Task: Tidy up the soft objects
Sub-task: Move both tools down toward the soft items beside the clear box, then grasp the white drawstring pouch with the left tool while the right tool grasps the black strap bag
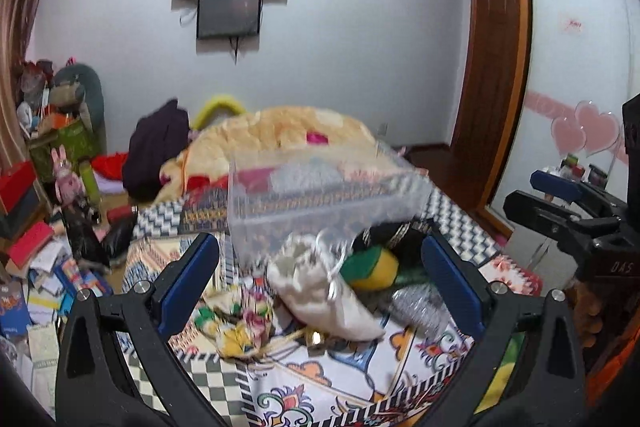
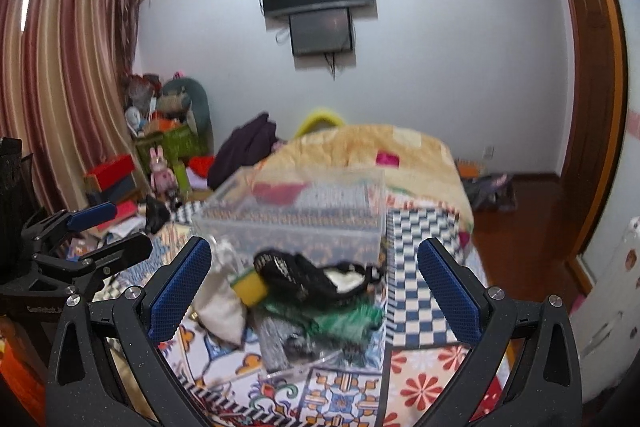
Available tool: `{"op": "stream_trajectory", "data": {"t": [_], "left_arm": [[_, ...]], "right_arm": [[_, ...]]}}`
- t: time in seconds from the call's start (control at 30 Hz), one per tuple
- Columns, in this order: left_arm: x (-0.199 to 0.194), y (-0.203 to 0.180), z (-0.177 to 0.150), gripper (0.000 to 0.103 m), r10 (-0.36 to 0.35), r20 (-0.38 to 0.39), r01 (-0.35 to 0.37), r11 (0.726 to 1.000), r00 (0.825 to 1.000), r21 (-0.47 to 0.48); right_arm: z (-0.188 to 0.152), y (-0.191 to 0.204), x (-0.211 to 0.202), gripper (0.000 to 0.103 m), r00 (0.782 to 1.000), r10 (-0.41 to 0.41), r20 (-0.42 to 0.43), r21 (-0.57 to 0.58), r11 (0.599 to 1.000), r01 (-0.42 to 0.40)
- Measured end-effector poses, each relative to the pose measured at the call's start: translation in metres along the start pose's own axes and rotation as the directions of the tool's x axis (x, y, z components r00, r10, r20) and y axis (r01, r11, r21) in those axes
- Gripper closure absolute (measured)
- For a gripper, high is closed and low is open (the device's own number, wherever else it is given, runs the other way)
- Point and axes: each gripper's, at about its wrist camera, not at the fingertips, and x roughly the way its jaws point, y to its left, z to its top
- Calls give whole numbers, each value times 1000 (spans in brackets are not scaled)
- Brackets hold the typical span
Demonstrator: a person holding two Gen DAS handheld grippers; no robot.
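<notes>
Left wrist: both grippers' fingers spread; white pouch (image 1: 320, 291) before clear box (image 1: 320, 203).

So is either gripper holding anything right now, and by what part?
Nothing is held. The left gripper and right gripper are both open, with the pouch and sponge lying loose on the bed.

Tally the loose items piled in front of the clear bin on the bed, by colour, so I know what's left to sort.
White or cream: 1, the drawstring pouch
Yellow and green: 1, the sponge
Black: 1, the strappy fabric piece
Silver-grey: 1, the glittery item
Green: 1, the flat fabric piece
Total: 5, all near the clear bin; blur may hide more.
</notes>
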Motion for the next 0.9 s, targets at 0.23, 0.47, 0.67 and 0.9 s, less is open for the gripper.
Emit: {"op": "stream_trajectory", "data": {"t": [0.23, 0.47, 0.67, 0.9], "left_arm": [[37, 2, -15, 20, -19, -95, 17, 1000, 995, -21], [62, 4, -30, 34, -22, -159, 13, 998, 987, -55], [76, 9, -38, 60, -40, -194, 26, 997, 980, -73], [81, 15, -39, 84, -86, -209, 62, 991, 974, -118]], "right_arm": [[-11, -9, 24, 11, 994, 49, -96, 36, 998, -45], [-18, -6, 51, 27, 983, 91, -162, 39, 996, -86], [-22, -7, 71, 50, 970, 119, -213, 62, 992, -108], [-19, -4, 71, 77, 973, 117, -198, 40, 993, -112]]}}
